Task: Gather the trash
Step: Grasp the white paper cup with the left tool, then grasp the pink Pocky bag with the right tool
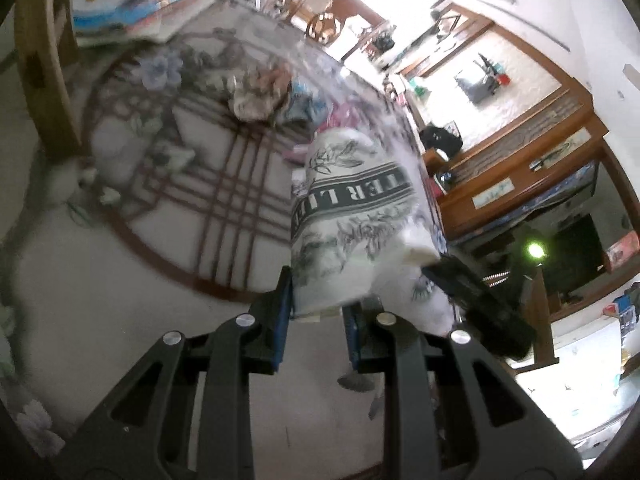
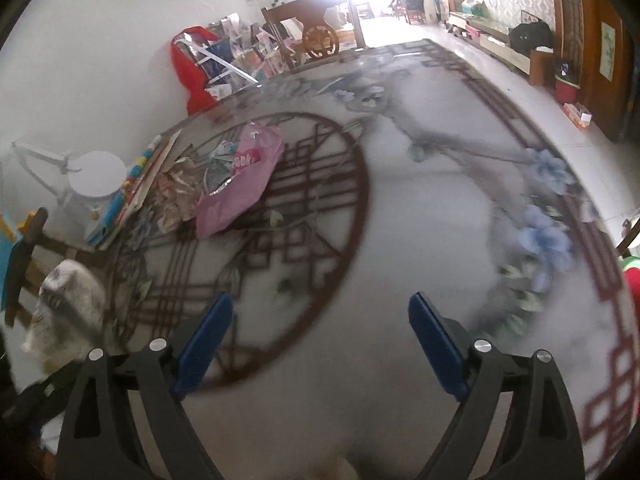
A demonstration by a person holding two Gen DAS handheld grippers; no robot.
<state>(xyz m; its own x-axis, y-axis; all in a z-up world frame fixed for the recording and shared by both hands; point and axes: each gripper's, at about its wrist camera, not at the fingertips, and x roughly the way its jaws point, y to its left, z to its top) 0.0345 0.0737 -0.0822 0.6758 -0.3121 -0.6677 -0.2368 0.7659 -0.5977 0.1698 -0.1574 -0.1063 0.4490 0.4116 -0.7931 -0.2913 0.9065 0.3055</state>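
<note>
A heap of trash lies toward the far left of the patterned round worktop [image 2: 420, 208]: a pink plastic bag [image 2: 240, 176] stretched with its long axis running from the near left up to the far right, and beside it, on its left and touching it, crumpled tan wrappers [image 2: 176, 196] with a scrap of blue-printed packaging [image 2: 224, 152] wedged between them. Just beyond the heap, a stack of colourful books [image 2: 132, 192] and a white lamp base [image 2: 94, 178] crowd the worktop's edge.

The right gripper [image 2: 320, 344] hangs above a bare stretch of the worktop, its blue fingers [image 2: 206, 344] spread wide with nothing between them. The heap sits ahead and to the left of these fingers, well apart, so the reach would likely run forward and leftward, with the fingers best turned to close across the pink bag's narrow width.

The left gripper [image 1: 316, 312] is closed tight on the lower edge of a white bag printed with grey flowers and a dark lettered band [image 1: 352, 216], which stands up in front of its camera and appears as a pale bundle at the left edge of the right view. From the left view the heap lies beyond that bag, farther up the worktop. With the left hand occupied, the free right hand looks the one to make the pick.
</note>
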